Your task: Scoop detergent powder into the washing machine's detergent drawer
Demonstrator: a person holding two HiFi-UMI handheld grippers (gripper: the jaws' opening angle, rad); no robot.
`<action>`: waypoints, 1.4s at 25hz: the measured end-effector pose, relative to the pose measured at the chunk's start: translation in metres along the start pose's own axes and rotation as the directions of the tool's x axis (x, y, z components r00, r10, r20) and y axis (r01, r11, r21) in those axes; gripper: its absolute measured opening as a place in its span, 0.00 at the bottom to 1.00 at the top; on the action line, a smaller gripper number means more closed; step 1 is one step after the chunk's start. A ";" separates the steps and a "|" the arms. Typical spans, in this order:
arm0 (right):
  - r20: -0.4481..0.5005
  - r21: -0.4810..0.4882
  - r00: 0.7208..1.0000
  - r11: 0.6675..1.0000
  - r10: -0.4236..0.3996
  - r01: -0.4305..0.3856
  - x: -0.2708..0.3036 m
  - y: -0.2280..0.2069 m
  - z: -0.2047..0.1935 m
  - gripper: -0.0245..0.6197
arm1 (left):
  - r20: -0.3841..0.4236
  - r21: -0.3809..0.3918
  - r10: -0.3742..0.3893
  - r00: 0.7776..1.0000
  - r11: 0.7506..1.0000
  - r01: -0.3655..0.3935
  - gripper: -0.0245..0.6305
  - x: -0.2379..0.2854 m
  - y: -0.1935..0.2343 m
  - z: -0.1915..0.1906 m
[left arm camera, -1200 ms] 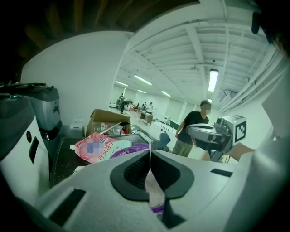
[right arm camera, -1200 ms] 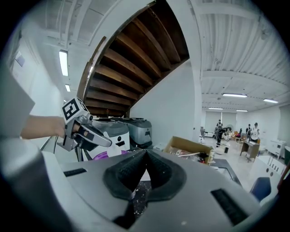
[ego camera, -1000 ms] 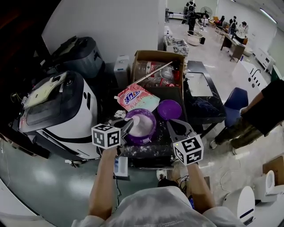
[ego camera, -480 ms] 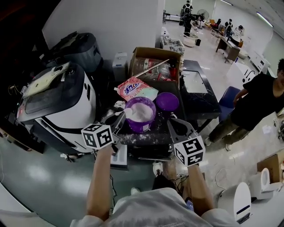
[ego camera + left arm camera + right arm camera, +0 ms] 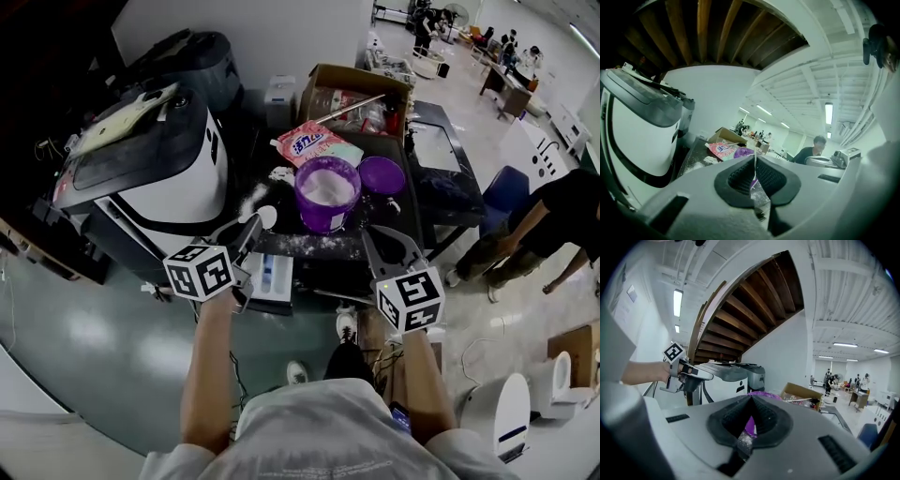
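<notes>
Two claws were closed; my left claw pinched the scoop handle near the tub; my right claw held nothing.

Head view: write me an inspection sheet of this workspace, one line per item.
Surface: dark table, dusted with spilled white powder.
Job's things: open purple tub of powder; lid beside it; detergent bag behind; washing machine at left.
Clutter: cardboard box with odds and ends.
Grippers: left gripper shut on scoop; right gripper shut, empty.
Cables: thin wires left of machine.
Surroundings: person, blue chair.
</notes>
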State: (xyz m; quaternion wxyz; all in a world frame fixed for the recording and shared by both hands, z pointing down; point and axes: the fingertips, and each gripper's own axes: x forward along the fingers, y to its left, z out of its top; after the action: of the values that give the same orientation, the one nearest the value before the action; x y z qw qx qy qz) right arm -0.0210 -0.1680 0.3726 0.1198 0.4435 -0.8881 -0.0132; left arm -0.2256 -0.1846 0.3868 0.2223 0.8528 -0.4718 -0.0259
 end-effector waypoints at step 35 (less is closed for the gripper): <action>-0.220 0.134 0.957 0.978 0.187 -0.160 0.061 0.086 -0.130 0.05 | -0.287 -0.090 0.094 0.953 0.988 -0.125 0.06 -0.020 0.061 -0.178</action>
State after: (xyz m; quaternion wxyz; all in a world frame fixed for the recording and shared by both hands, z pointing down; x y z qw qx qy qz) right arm -0.0950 -0.1531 0.5221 0.1975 0.3683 -0.9030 0.0999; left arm -0.2399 -0.1332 0.5687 0.3337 0.8071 -0.4798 0.0831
